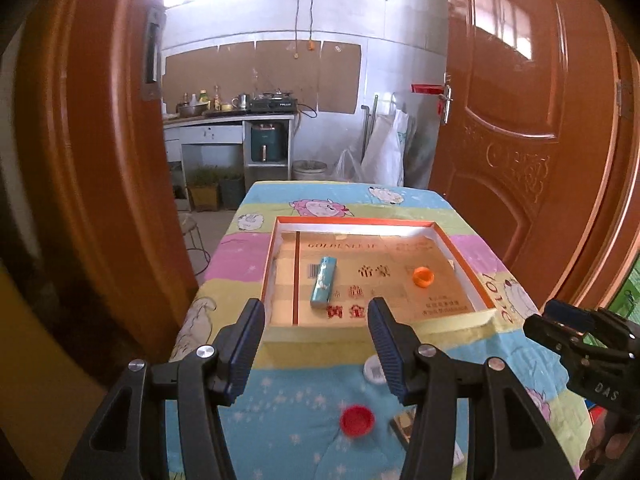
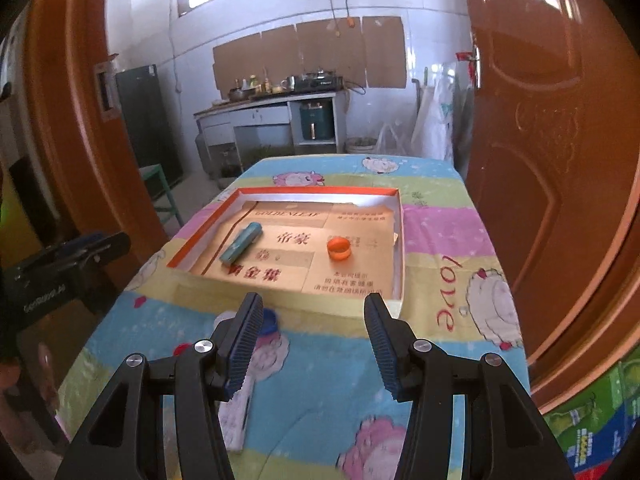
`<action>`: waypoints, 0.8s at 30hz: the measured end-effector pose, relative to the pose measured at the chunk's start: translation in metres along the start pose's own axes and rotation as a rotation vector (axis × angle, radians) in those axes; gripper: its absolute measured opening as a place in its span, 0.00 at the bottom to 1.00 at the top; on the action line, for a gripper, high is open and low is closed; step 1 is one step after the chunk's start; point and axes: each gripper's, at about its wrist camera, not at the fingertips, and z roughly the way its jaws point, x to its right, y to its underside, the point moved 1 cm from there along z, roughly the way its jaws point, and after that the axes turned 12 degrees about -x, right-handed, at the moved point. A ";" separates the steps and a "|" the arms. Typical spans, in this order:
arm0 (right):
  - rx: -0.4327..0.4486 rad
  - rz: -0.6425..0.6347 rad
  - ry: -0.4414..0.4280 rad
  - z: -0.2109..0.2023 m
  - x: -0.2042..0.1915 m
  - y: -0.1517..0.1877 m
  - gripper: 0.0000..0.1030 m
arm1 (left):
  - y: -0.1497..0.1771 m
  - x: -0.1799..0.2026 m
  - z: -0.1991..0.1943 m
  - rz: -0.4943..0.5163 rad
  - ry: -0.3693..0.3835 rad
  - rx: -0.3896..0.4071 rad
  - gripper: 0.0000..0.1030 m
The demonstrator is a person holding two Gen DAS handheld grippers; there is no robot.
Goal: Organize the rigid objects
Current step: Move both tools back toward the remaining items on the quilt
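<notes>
Two items, teal lighter (image 1: 323, 281) and orange cap (image 1: 423, 277), inside shallow box (image 1: 460, 258); both hand-held grippers (image 1: 316, 344) (image 2: 313, 340) agape, empty.

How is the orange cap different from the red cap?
The orange cap lies inside the shallow cardboard box; the red cap lies outside it, on the cartoon tablecloth. The orange cap looks like an open ring with a hollow middle, while the red cap looks flatter. Both are small, round, and untouched by any gripper.

Cartoon-sheep tablecloth (image 2: 440, 236), orange doors (image 1: 520, 128) either side — beyond, kitchen counter (image 1: 224, 120), green air fryer (image 1: 266, 142).
</notes>
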 end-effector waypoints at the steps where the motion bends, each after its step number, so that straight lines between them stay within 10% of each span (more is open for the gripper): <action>1: 0.001 -0.002 -0.004 -0.007 -0.003 0.007 0.53 | 0.004 0.000 -0.005 0.003 0.001 -0.002 0.52; 24: -0.034 -0.037 -0.021 -0.056 -0.042 0.086 0.53 | 0.075 0.012 -0.053 0.031 0.018 -0.056 0.52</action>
